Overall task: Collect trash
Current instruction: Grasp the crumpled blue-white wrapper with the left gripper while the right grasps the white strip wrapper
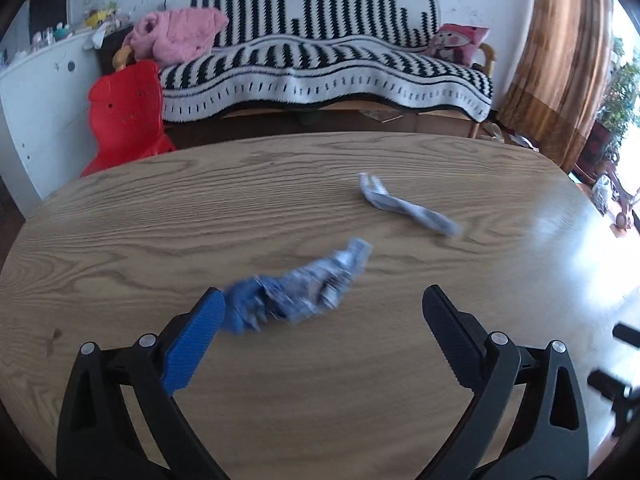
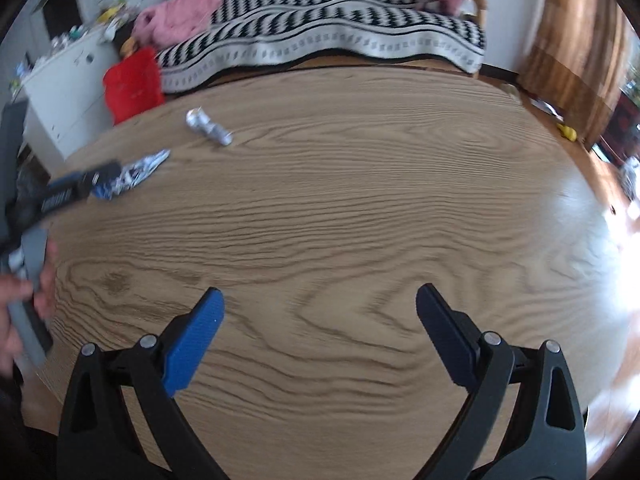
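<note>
A crumpled blue and silver wrapper (image 1: 298, 288) lies on the wooden table (image 1: 160, 220), just ahead of my left gripper (image 1: 322, 306). That gripper is open, and its blue fingertip (image 1: 212, 308) nearly touches the wrapper's blue end. A twisted silver wrapper (image 1: 406, 206) lies farther back to the right. In the right wrist view both pieces sit at the far left: the blue and silver wrapper (image 2: 134, 174) and the twisted silver wrapper (image 2: 208, 126). My right gripper (image 2: 320, 304) is open over bare wood, well away from them. The left gripper (image 2: 76, 188) shows there beside the nearer wrapper.
A person's hand (image 2: 24, 292) holds the left tool at the table's left edge. Beyond the table stand a sofa with a striped black and white blanket (image 1: 320, 64), a red plastic chair (image 1: 128, 112), a white cabinet (image 1: 40, 92) and a brown curtain (image 1: 560, 60).
</note>
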